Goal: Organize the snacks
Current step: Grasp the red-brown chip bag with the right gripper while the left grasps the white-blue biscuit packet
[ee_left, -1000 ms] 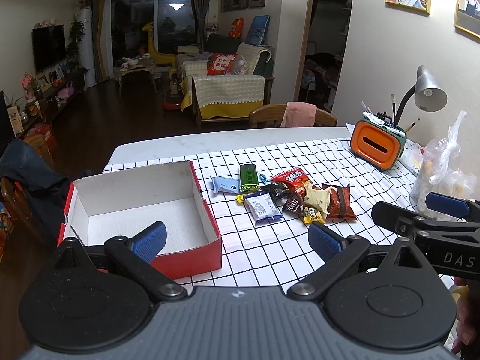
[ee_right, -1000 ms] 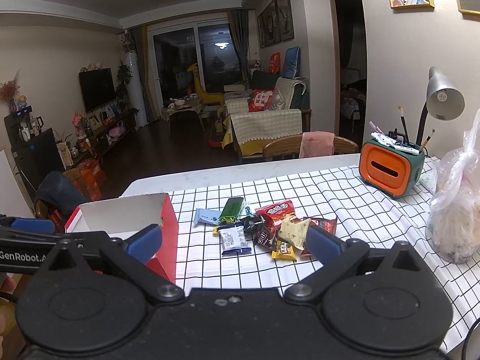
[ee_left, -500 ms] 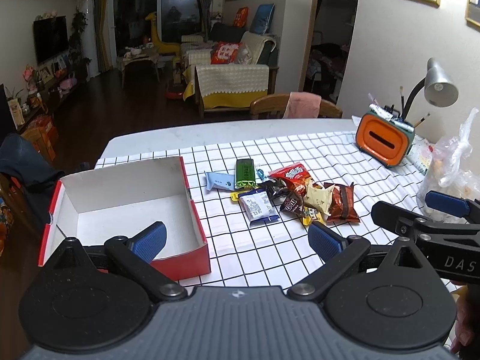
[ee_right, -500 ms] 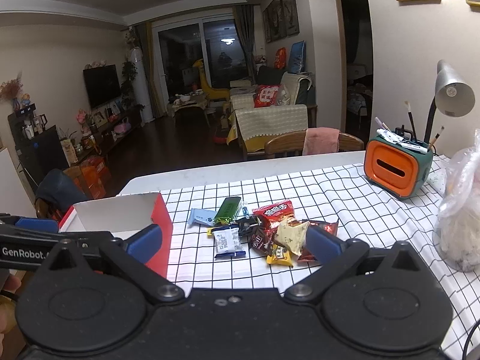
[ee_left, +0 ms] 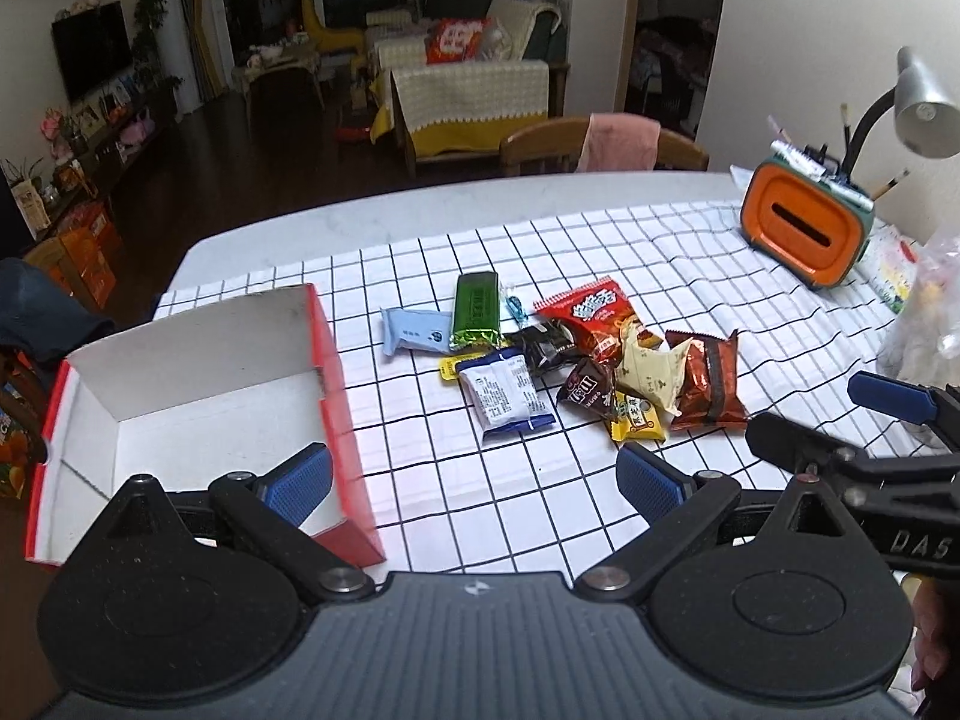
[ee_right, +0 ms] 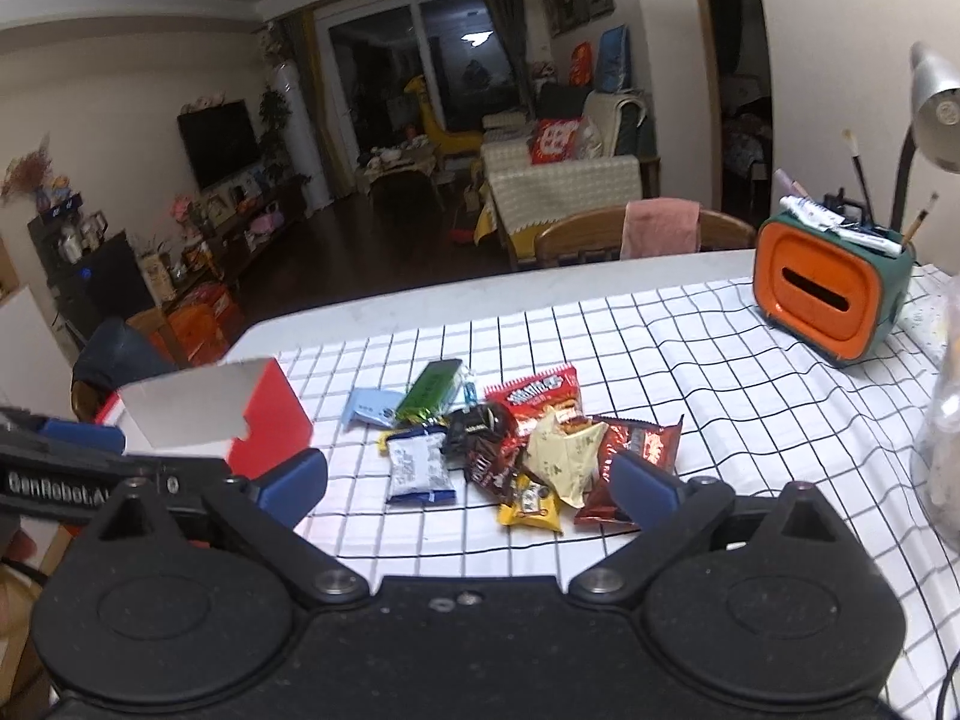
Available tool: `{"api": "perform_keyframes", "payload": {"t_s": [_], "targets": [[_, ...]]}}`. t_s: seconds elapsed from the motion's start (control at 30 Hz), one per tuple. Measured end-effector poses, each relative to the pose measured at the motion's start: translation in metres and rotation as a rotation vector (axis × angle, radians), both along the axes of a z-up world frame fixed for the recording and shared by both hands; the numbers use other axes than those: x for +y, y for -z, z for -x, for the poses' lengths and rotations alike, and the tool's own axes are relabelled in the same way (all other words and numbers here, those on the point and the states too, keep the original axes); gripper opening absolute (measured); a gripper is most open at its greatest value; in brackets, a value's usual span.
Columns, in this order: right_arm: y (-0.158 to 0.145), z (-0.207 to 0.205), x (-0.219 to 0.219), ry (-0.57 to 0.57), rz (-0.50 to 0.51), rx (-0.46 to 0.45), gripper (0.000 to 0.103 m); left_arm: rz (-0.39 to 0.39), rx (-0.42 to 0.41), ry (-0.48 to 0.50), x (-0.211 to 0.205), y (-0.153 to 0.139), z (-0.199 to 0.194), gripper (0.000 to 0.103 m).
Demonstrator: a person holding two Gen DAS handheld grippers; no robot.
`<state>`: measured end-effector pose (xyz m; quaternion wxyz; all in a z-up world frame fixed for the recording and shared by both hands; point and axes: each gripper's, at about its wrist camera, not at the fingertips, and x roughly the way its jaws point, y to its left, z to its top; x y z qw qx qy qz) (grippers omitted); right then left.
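A pile of snack packets lies on the checked tablecloth: a white-and-blue packet [ee_left: 503,397], a green bar [ee_left: 476,309], a light blue packet [ee_left: 415,330], a red bag [ee_left: 591,317], a cream packet [ee_left: 651,373] and a brown one [ee_left: 708,385]. The pile shows in the right wrist view too, with the white-and-blue packet [ee_right: 418,465] nearest. An empty red box with a white inside [ee_left: 198,384] stands left of the pile. My left gripper [ee_left: 474,480] is open and empty, near the box's right wall. My right gripper [ee_right: 471,477] is open and empty, just short of the pile.
An orange and green pen holder [ee_left: 804,228] and a grey desk lamp [ee_left: 924,102] stand at the back right. A clear plastic bag [ee_left: 924,306] sits at the right edge. A wooden chair with a pink cloth [ee_left: 606,144] stands behind the table.
Both grippers have moved forward and tilted down towards the table. The snacks and the box look nearer. Both stay open and empty.
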<state>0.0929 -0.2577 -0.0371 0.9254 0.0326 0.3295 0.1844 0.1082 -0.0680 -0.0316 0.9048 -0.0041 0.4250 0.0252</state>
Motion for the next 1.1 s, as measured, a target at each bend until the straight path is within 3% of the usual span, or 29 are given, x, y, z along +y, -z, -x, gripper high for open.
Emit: {"api": "perform_keyframes", "payload": {"t_s": [0.17,0.43,0.7,1.1], "targets": [[0.028,-0.025,-0.009,-0.082,0.105,0.014,0.095,-0.014,0.04,0.009,-0.014,0.017,-0.026,0.101],[0.07,-0.08,-0.034,-0.031,0.204,0.049,0.087,-0.035,0.071,-0.002,-0.029,0.038,-0.059,0.101],[0.115,-0.134,-0.035,0.044,0.214,0.154,0.079,-0.066,0.087,-0.038,-0.032,0.054,-0.077,0.101],[0.145,-0.154,-0.033,0.095,0.213,0.245,0.07,-0.073,0.16,-0.09,-0.023,0.088,-0.102,0.101]]}}
